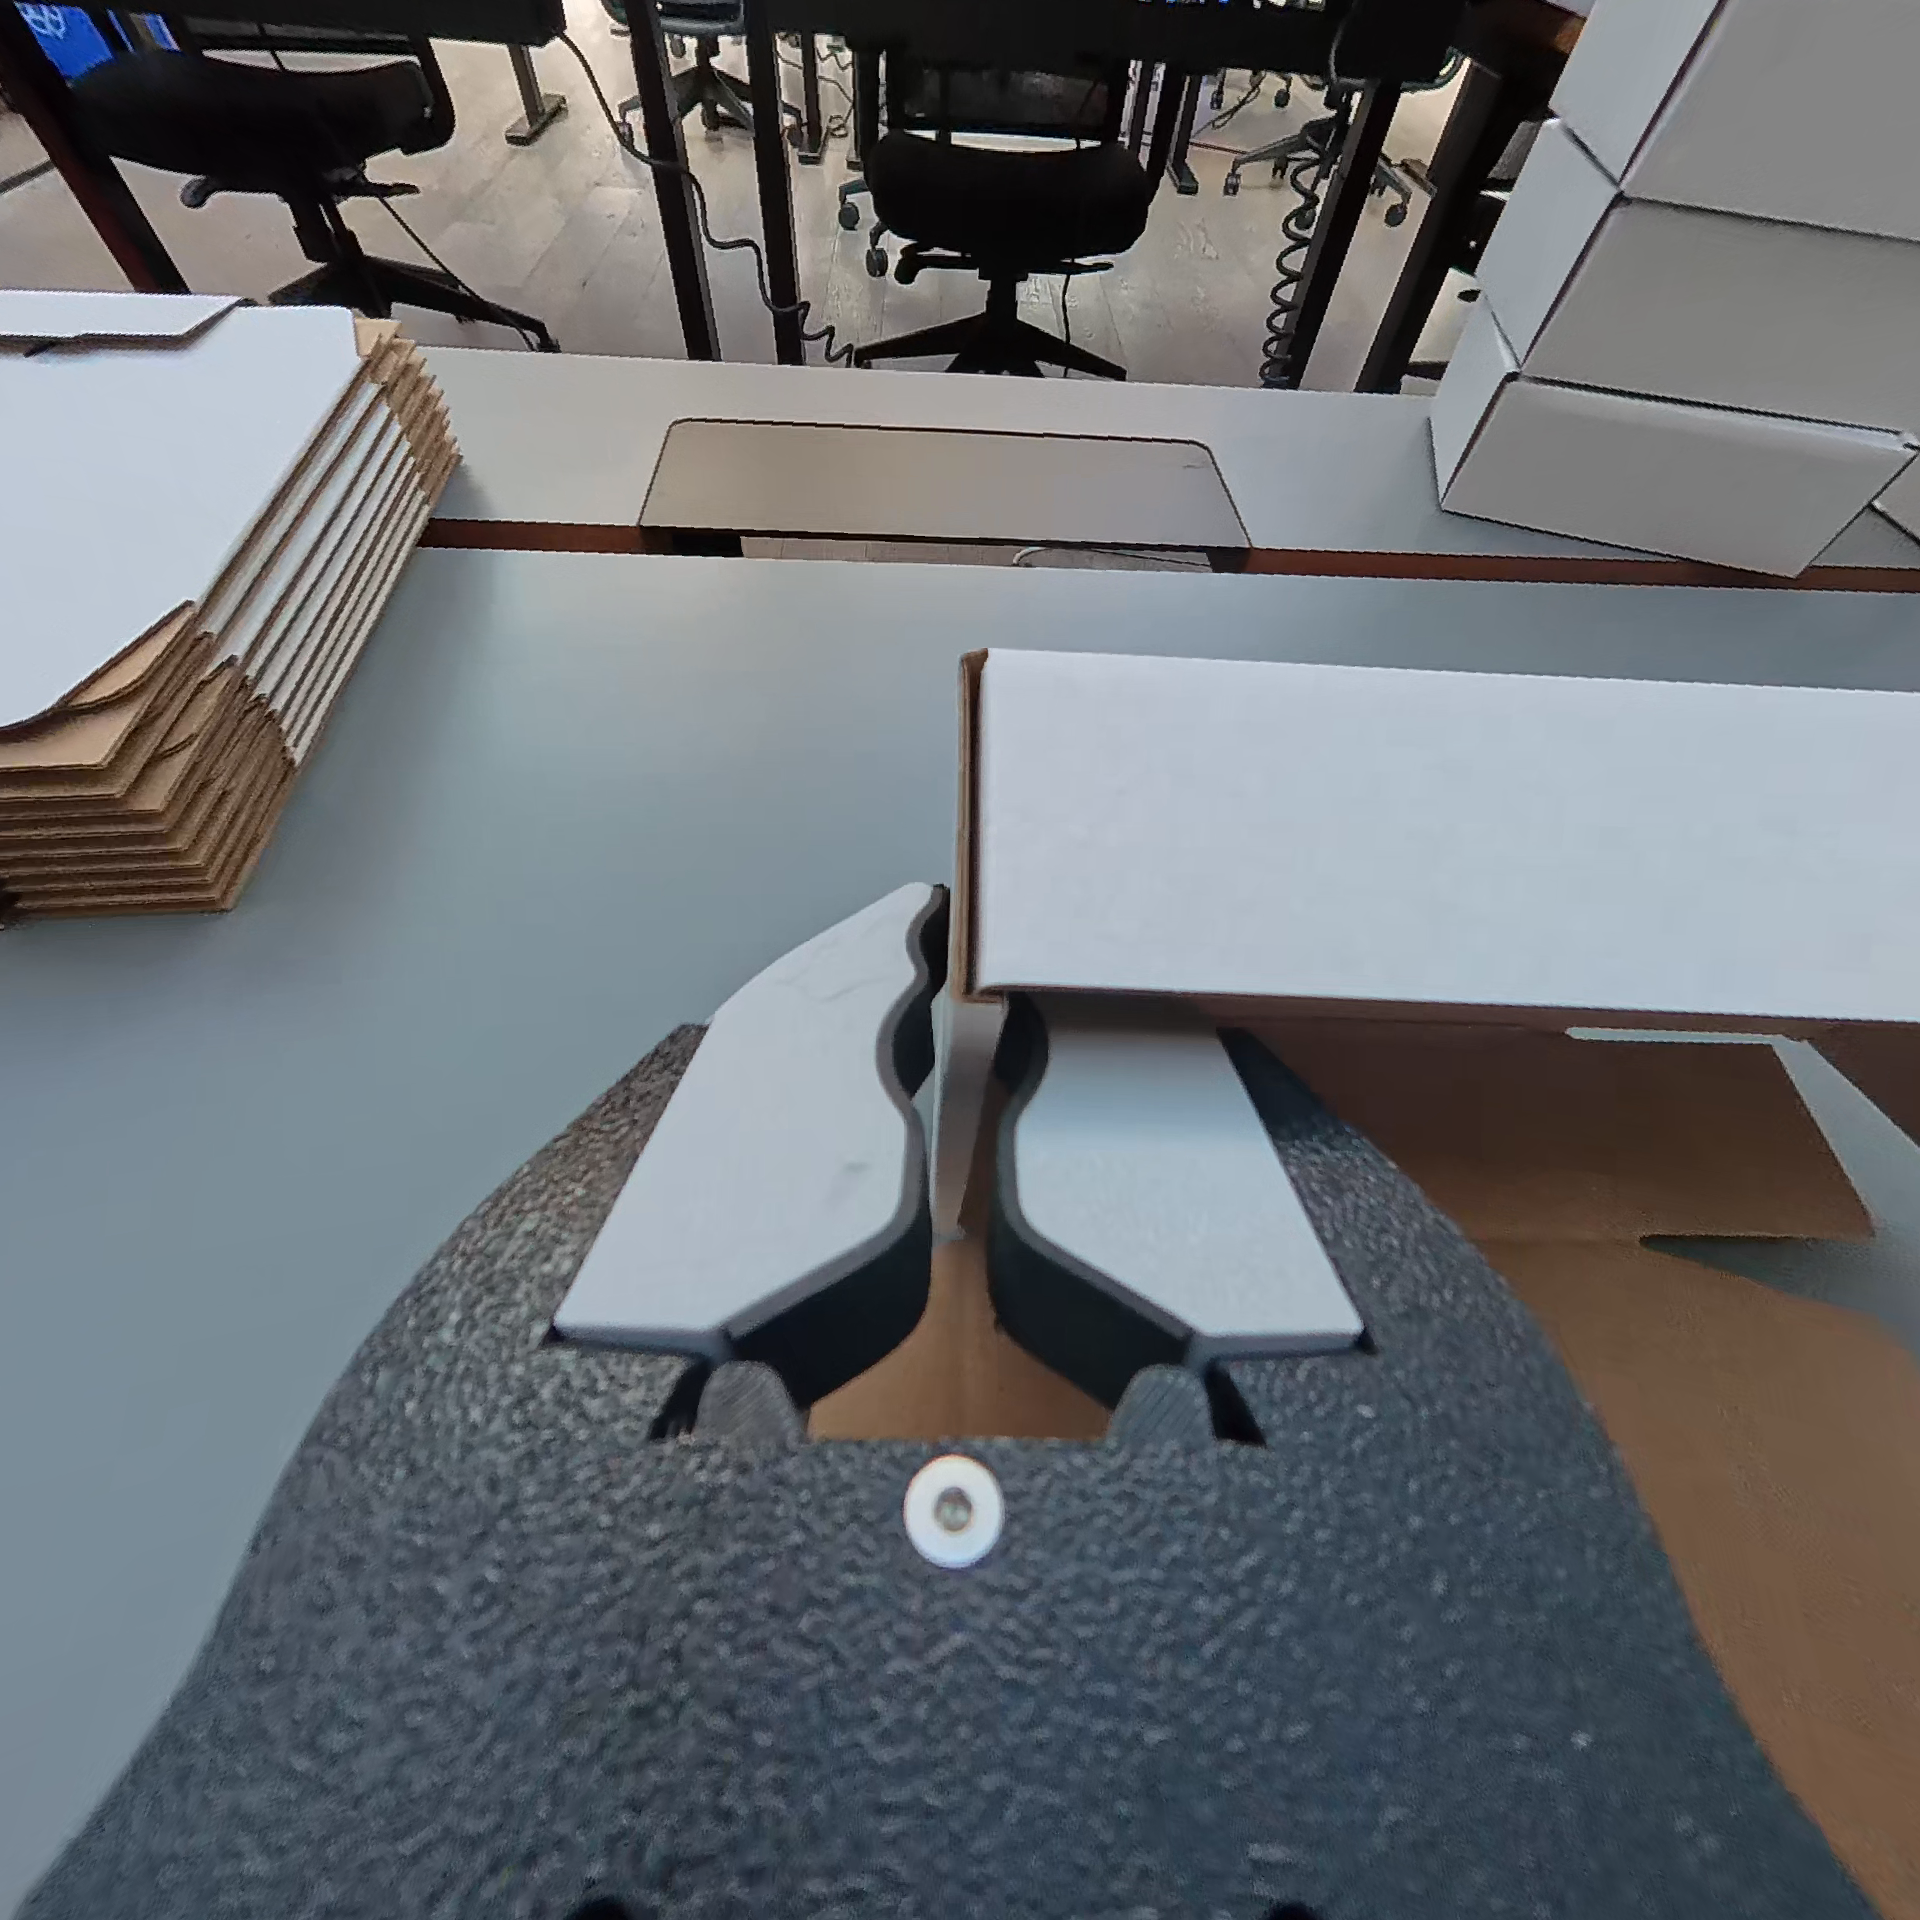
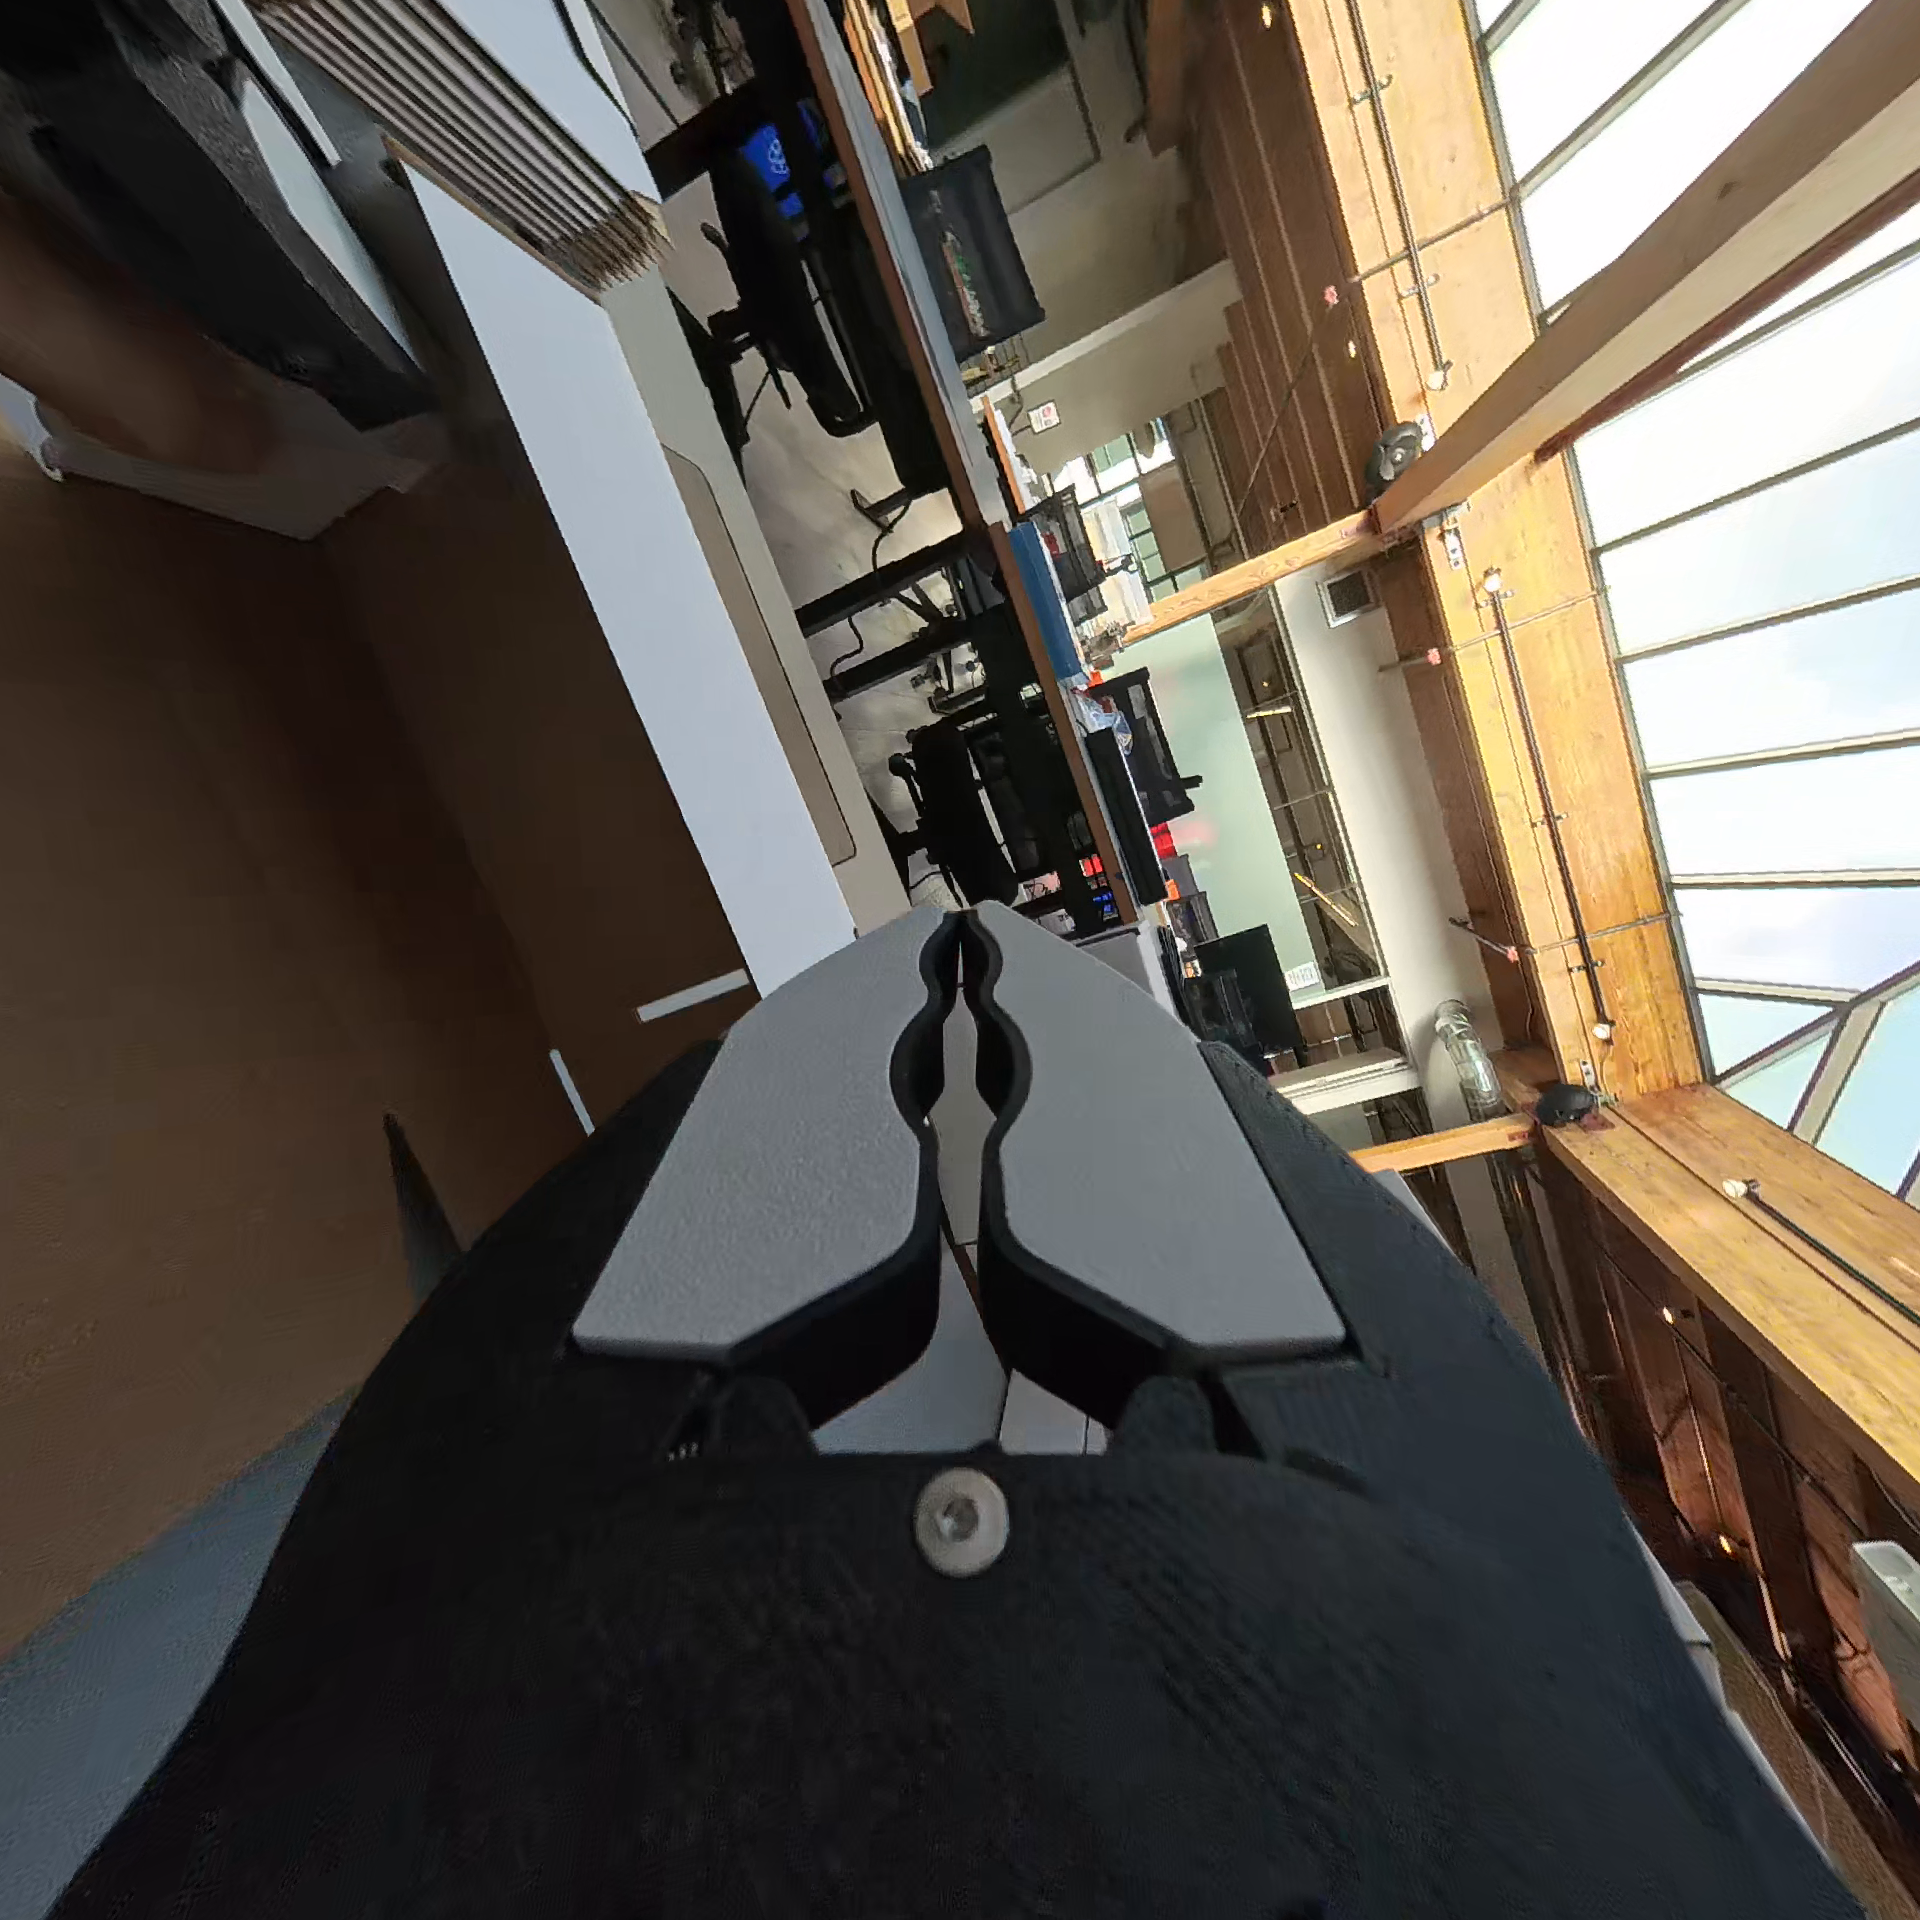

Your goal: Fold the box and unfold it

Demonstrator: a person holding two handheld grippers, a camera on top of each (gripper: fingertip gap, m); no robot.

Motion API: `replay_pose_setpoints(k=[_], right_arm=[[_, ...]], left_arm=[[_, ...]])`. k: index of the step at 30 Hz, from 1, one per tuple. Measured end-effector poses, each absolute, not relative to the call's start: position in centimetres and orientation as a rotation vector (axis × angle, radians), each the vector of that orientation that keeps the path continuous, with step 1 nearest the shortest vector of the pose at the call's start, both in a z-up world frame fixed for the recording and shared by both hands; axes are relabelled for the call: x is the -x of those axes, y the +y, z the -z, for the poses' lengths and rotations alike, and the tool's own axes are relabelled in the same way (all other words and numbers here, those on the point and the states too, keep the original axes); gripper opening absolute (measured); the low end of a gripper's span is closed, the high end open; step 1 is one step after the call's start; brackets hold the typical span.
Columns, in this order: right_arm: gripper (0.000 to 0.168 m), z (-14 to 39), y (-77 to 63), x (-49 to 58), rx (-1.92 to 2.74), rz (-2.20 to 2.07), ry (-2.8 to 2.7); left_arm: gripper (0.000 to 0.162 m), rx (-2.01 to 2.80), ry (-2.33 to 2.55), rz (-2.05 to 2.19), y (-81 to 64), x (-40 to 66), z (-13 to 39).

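The cardboard box (image 1: 1455,831) lies partly folded on the grey table (image 1: 520,831). Its long white rear panel stands up and its brown inside (image 1: 1558,1143) lies flat. My left gripper (image 1: 961,997) is at the box's left end, shut on the white side flap (image 1: 961,1122) that stands between its fingers. In the right wrist view, rolled on its side, the brown inside (image 2: 312,831) and white rear panel (image 2: 582,520) are on the left. My right gripper (image 2: 966,925) is shut, tips together, beside the box. The left gripper (image 2: 208,208) shows at upper left.
A stack of flat cardboard blanks (image 1: 208,623) lies at the table's left. Folded white boxes (image 1: 1714,312) are piled at the back right. Office chairs (image 1: 1008,187) and desk legs stand beyond the table's far edge.
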State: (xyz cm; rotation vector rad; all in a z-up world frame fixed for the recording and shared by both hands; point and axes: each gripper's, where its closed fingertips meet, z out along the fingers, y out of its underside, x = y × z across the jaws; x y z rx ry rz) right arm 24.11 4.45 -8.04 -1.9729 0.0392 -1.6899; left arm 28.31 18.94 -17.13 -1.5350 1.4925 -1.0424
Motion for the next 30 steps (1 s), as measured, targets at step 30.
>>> replay_pose_setpoints(k=[30], right_arm=[[0.000,9.3,5.0,-25.2,1.976,1.741,0.376]], left_arm=[[0.006,1.421,1.301,0.916,22.3,-25.9,9.8]])
